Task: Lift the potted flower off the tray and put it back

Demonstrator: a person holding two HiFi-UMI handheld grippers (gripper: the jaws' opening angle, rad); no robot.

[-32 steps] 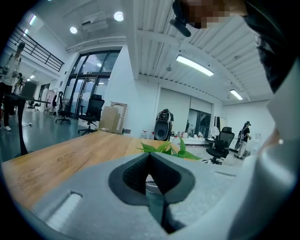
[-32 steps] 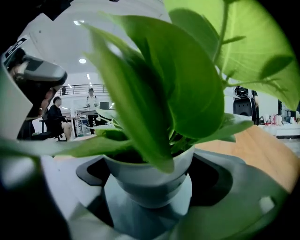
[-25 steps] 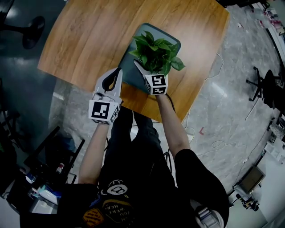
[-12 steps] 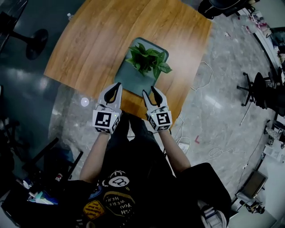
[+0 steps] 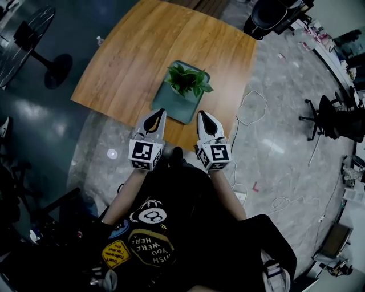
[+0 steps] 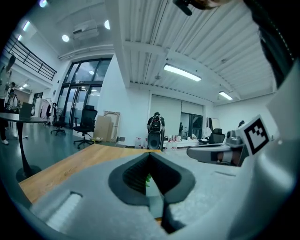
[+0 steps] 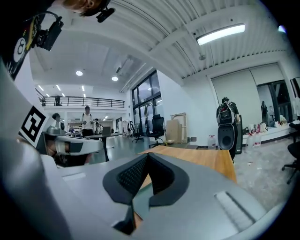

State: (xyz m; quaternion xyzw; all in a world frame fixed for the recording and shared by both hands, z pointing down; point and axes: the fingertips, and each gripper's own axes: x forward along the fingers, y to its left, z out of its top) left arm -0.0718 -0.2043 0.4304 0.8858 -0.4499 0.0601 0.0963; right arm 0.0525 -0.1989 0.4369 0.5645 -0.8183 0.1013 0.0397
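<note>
The potted flower (image 5: 187, 78), a leafy green plant, stands on the teal tray (image 5: 174, 105) on the wooden table (image 5: 131, 51). Both grippers hover side by side over the table's near edge, short of the tray and touching nothing. My left gripper (image 5: 158, 113) is shut and empty. My right gripper (image 5: 203, 114) has just been closing with nothing between its jaws and now stands shut. In the left gripper view the left gripper (image 6: 150, 154) has its tips together, with a green leaf (image 6: 147, 179) showing through the gap behind them. The right gripper (image 7: 147, 154) looks the same in its own view.
A black office chair (image 5: 268, 14) stands past the table's far right corner. A round-based stand (image 5: 51, 63) is on the floor at left. Loose cables (image 5: 251, 105) lie on the floor to the right of the table, with another chair (image 5: 336, 117) further right.
Both grippers have pulled back from the plant toward the person and risen. The right gripper, earlier at the pot, has come away and shut. The plant stays on the tray.
</note>
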